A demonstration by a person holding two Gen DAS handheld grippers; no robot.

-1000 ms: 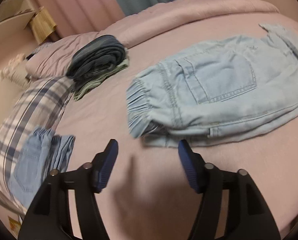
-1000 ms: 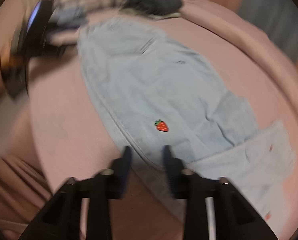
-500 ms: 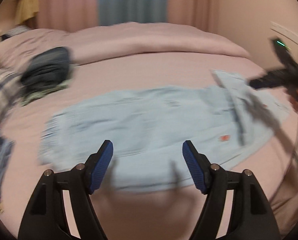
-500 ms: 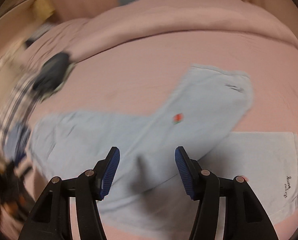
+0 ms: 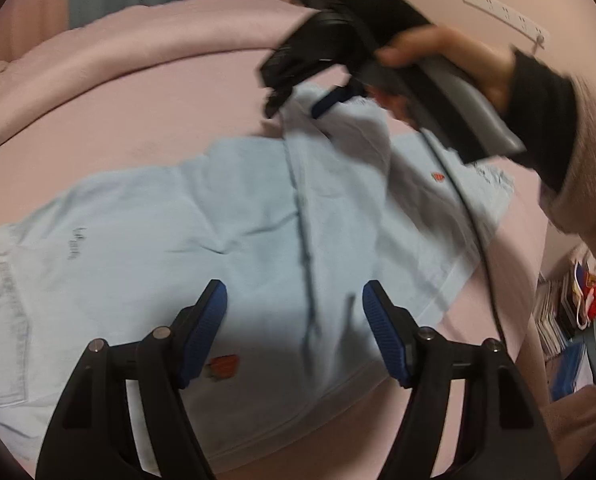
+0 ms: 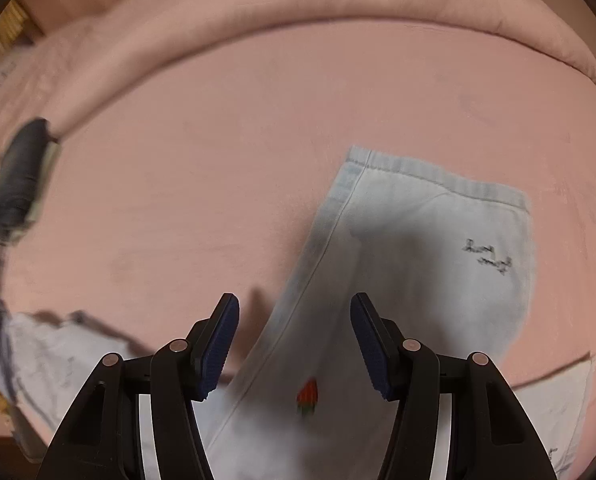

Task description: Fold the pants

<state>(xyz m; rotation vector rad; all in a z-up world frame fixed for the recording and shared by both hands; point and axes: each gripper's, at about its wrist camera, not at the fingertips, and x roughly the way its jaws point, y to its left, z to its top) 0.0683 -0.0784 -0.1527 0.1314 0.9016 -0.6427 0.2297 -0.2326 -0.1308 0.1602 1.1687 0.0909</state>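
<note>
Pants (image 5: 218, 240) pale denim, strawberry patches, spread on pink bed (image 6: 218, 140), your left hand-held gripper (image 5: 294, 332) and right hand-held gripper (image 6: 294, 344) both gaping, empty.

Pink bed (image 6: 226, 168) is filling most of both views. Light blue pants (image 5: 186, 248) are lying spread across its lower half, one leg angling up toward the right. A dark folded pile (image 6: 20, 176) is sitting at the left edge, blurry. A rolled duvet (image 6: 337, 12) is running along the top.
</note>
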